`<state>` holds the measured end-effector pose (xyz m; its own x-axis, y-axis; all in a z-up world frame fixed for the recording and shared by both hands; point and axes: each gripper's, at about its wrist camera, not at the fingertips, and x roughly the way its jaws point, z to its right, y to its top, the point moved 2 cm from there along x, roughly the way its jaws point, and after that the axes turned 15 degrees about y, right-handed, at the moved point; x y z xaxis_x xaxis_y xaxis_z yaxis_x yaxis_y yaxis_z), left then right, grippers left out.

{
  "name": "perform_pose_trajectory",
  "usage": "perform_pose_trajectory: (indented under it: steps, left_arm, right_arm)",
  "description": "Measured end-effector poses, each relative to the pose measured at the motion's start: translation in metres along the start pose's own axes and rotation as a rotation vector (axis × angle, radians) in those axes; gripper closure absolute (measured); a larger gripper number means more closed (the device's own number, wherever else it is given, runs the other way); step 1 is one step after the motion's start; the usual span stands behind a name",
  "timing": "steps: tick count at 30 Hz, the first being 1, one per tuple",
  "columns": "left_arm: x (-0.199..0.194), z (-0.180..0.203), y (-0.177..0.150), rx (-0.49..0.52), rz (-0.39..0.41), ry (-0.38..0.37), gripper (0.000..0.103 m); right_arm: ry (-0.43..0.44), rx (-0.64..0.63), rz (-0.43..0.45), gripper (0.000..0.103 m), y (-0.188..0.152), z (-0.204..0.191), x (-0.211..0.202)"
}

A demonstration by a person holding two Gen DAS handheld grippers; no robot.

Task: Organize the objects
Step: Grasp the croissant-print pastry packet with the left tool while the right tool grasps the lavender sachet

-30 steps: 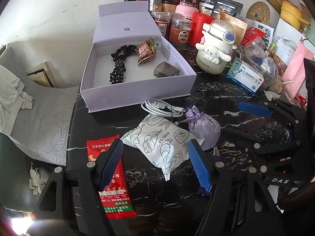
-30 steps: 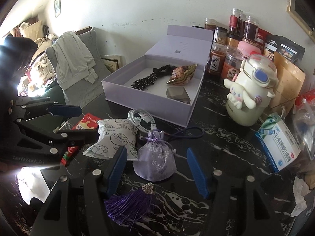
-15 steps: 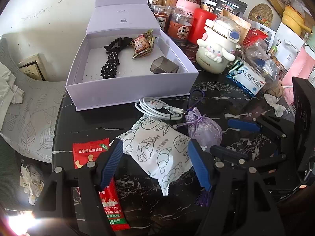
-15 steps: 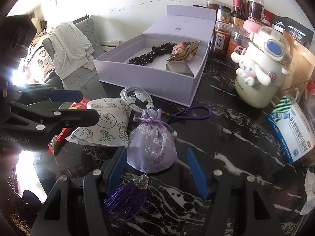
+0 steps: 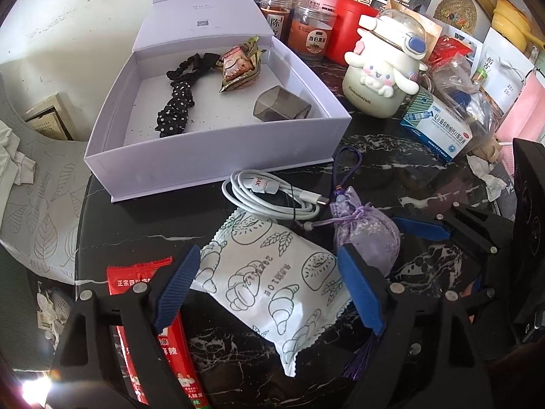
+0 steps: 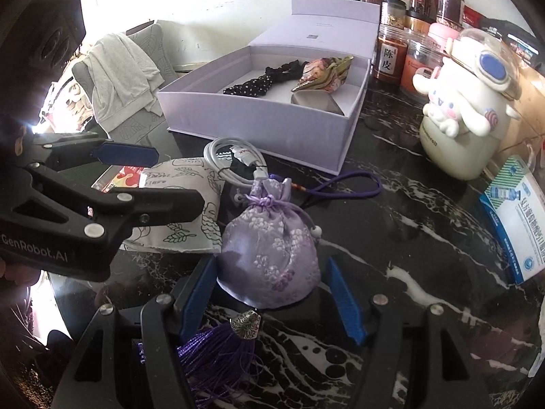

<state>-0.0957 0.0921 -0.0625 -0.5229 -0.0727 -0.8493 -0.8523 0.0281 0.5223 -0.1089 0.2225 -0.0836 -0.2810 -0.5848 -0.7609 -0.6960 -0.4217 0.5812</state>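
An open lilac box [image 5: 218, 167] [image 6: 259, 129] holds a black dotted scrunchie [image 5: 177, 109], a snack packet [image 5: 238, 64] and a grey block [image 5: 281, 107]. In front of it lie a coiled white cable [image 5: 269, 194], a white bread packet [image 5: 272, 286], a purple sachet [image 6: 269, 248] with a tassel [image 6: 221, 351], and a red snack packet [image 5: 150, 351]. My left gripper [image 5: 269, 289] is open with its fingers either side of the bread packet. My right gripper [image 6: 272, 296] is open with its fingers flanking the sachet.
A Cinnamoroll bottle [image 5: 381, 68] [image 6: 466, 112], several jars [image 5: 306, 30] and a blue-white medicine box [image 5: 439, 129] [image 6: 517, 218] crowd the back and right of the black marble table [image 6: 408, 238]. A chair with grey clothing [image 6: 119, 75] stands at the left.
Both grippers have moved forward and lower. The left fingers now straddle the bread packet and the right fingers now flank the sachet. Both stay open.
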Motion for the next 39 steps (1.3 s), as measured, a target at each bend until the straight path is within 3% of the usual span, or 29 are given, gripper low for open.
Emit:
perform_pose_trajectory:
  steps: [1, 5, 23, 29, 32, 34, 39]
  left_arm:
    - [0.001, 0.000, 0.000, -0.001, 0.001, -0.004, 0.021]
    - [0.003, 0.002, -0.001, -0.001, 0.009, -0.007, 0.021]
    - [-0.013, 0.023, -0.028, 0.079, -0.005, -0.022, 0.022]
    - [-0.022, 0.034, -0.039, 0.132, -0.017, -0.018, 0.021]
    - [-0.021, 0.037, -0.040, 0.155, -0.022, 0.007, 0.018]
    - [-0.018, 0.037, -0.039, 0.147, -0.031, -0.002, 0.016]
    - [-0.011, 0.038, -0.036, 0.152, -0.037, -0.005, 0.012]
  right_arm:
    - [0.002, 0.003, 0.001, 0.043, 0.000, 0.001, -0.001]
    - [-0.007, 0.016, 0.010, 0.046, -0.005, 0.006, -0.007]
    - [-0.058, 0.065, 0.025, 0.046, -0.038, 0.024, -0.042]
    - [-0.026, 0.069, 0.012, 0.046, -0.048, 0.029, -0.053]
    - [0.015, 0.051, -0.006, 0.037, -0.052, 0.031, -0.058]
    - [0.020, 0.022, -0.031, 0.025, -0.053, 0.029, -0.058]
    - [0.024, -0.092, -0.073, 0.022, -0.057, 0.015, -0.056]
